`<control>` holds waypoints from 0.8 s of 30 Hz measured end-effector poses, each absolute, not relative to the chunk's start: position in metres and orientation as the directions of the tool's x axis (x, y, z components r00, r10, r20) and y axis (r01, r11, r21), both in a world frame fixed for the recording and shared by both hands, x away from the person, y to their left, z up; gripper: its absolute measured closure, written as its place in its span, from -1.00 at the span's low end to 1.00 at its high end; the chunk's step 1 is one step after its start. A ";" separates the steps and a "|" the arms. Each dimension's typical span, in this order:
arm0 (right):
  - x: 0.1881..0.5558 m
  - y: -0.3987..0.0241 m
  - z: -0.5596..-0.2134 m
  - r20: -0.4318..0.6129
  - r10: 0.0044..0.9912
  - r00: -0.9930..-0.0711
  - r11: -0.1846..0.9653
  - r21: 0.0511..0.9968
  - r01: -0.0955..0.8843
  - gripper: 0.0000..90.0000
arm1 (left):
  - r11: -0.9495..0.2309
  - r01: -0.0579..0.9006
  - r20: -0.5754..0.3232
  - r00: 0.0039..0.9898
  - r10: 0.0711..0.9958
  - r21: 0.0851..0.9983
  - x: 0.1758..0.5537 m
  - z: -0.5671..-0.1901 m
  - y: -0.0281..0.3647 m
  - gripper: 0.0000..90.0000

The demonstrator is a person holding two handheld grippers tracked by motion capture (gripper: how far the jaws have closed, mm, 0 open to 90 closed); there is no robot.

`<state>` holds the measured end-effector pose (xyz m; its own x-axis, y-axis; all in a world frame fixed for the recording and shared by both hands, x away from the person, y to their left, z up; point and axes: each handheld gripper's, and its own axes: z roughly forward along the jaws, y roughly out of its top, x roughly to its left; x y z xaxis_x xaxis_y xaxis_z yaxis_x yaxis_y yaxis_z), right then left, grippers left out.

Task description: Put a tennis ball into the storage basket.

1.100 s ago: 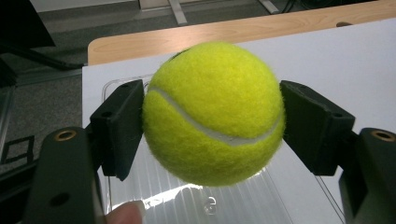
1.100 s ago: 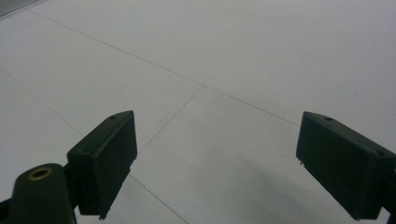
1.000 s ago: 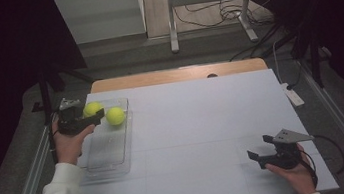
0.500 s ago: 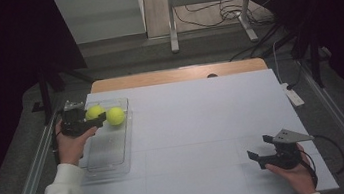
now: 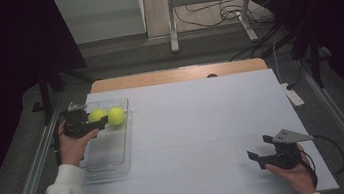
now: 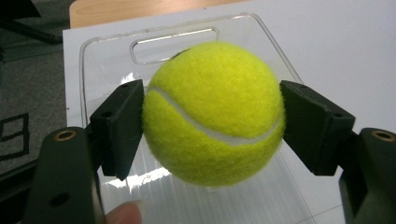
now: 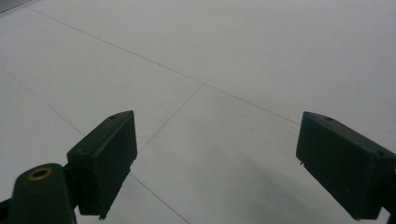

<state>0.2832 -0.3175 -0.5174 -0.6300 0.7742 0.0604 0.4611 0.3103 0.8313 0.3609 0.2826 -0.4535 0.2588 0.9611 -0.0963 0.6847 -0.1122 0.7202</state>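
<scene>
A yellow-green tennis ball [image 6: 212, 112] sits between the two black jaws of my left gripper [image 6: 212, 130], and both pads press on its sides. In the high view this gripper [image 5: 96, 119] holds the ball [image 5: 95, 115] over the far end of a clear plastic tray [image 5: 110, 158] at the table's left. A second tennis ball [image 5: 116, 115] lies in the tray just right of the held one. My right gripper [image 5: 263, 151] rests low at the table's front right, open. Nothing but white tabletop lies between its jaws in the right gripper view [image 7: 210, 163].
The white table surface [image 5: 203, 118] spreads between the tray and the right hand. A small white device [image 5: 293, 96] lies at the table's right edge. A wooden strip [image 5: 172, 76] borders the far edge. Beyond it, a metal stand [image 5: 208, 6] and cables are on the floor.
My left gripper, with the ball in it, has shifted slightly toward the person over the tray. The right gripper has stayed put.
</scene>
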 end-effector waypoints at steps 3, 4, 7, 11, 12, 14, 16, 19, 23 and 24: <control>0.283 -0.317 -0.517 0.059 0.775 -0.629 0.312 0.830 0.462 -0.71 | -0.116 0.695 -0.097 0.259 0.961 0.710 0.362 -0.456 0.282 -0.40; 0.283 -0.318 -0.517 0.061 0.774 -0.630 0.310 0.831 0.461 -0.71 | -0.118 0.696 -0.095 0.259 0.961 0.708 0.362 -0.457 0.282 -0.40; 0.283 -0.317 -0.517 0.061 0.775 -0.630 0.310 0.831 0.462 -0.71 | -0.121 0.701 -0.092 0.259 0.962 0.703 0.362 -0.458 0.282 -0.40; 0.283 -0.317 -0.517 0.061 0.775 -0.630 0.310 0.831 0.462 -0.71 | -0.125 0.712 -0.089 0.255 0.963 0.691 0.364 -0.459 0.282 -0.40; 0.283 -0.317 -0.518 0.061 0.775 -0.629 0.310 0.831 0.463 -0.71 | -0.127 0.715 -0.088 0.256 0.963 0.688 0.364 -0.460 0.281 -0.40; 0.283 -0.317 -0.518 0.061 0.775 -0.629 0.310 0.830 0.463 -0.71 | -0.130 0.721 -0.086 0.254 0.963 0.680 0.365 -0.461 0.281 -0.40; 0.283 -0.317 -0.518 0.061 0.775 -0.629 0.310 0.830 0.463 -0.71 | -0.133 0.726 -0.083 0.253 0.964 0.675 0.366 -0.462 0.281 -0.40; 0.283 -0.317 -0.518 0.061 0.776 -0.628 0.309 0.830 0.463 -0.71 | -0.138 0.738 -0.080 0.251 0.965 0.661 0.367 -0.464 0.280 -0.40; 0.284 -0.317 -0.518 0.060 0.776 -0.627 0.310 0.830 0.464 -0.71 | -0.146 0.755 -0.078 0.253 0.964 0.639 0.368 -0.467 0.279 -0.40; 0.284 -0.317 -0.518 0.060 0.776 -0.627 0.310 0.830 0.464 -0.71 | -0.151 0.759 -0.076 0.255 0.964 0.634 0.369 -0.468 0.279 -0.40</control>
<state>0.2835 -0.3174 -0.5177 -0.6274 0.7763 0.0604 0.4635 0.3100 0.8301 0.3687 0.2791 -0.4680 0.2549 0.9640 -0.0758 0.7588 -0.1508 0.6336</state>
